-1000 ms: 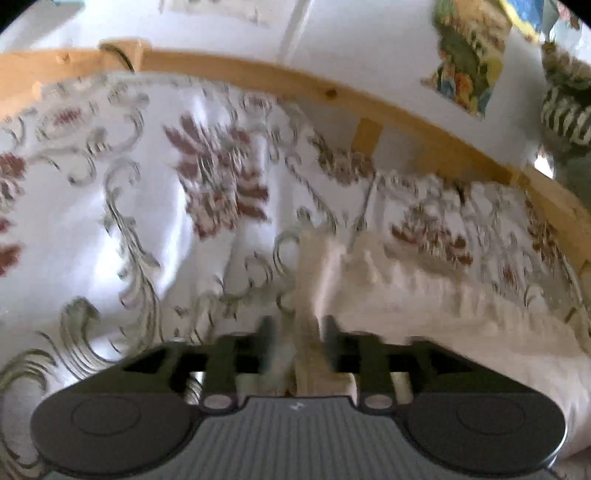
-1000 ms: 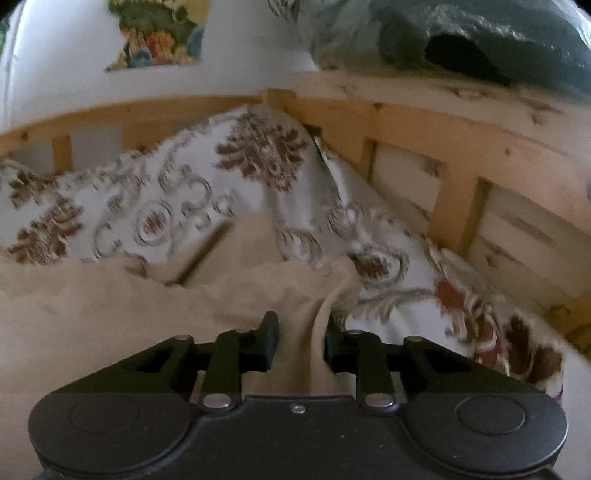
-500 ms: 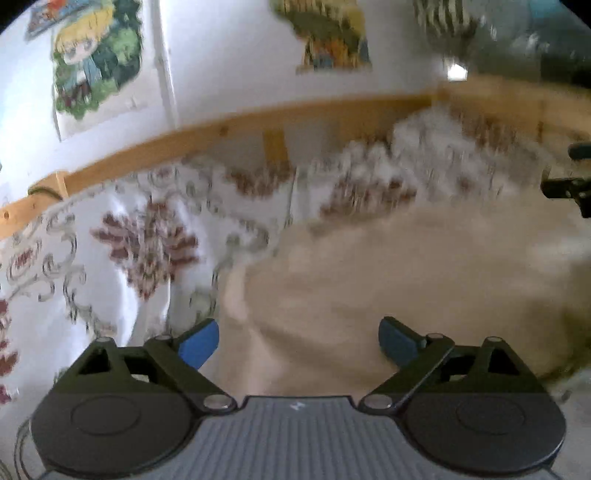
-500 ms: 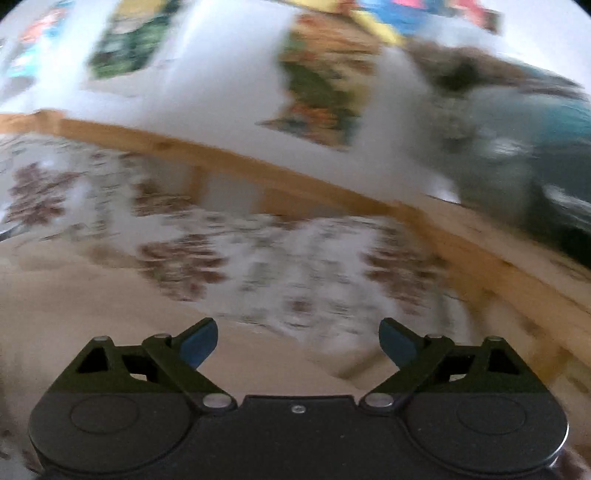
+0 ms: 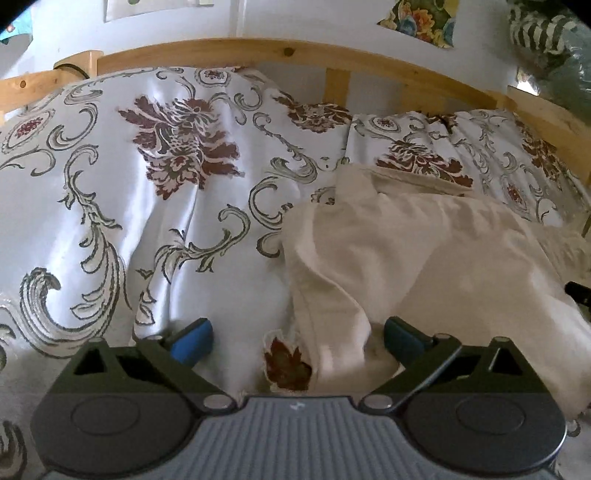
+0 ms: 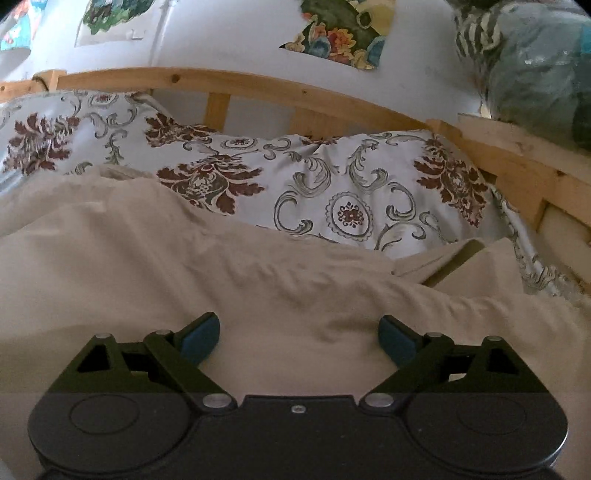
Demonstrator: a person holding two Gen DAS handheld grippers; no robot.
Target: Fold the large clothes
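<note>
Cream garment (image 6: 184,266) lies rumpled on patterned bedspread (image 5: 110,184), 3 o'clock of left tongs (image 5: 297,339). Both tongs wide, empty; right tongs (image 6: 299,332) over cloth. Risk: bunched layers, next pinch grabs bedspread too.

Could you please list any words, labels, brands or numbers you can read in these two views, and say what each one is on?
None can be read.
Small pale mark on the left gripper body: too small to read.
Wall pictures: artwork only, no legible lettering.
Cream garment and floral bedspread: no label or print showing.
</note>
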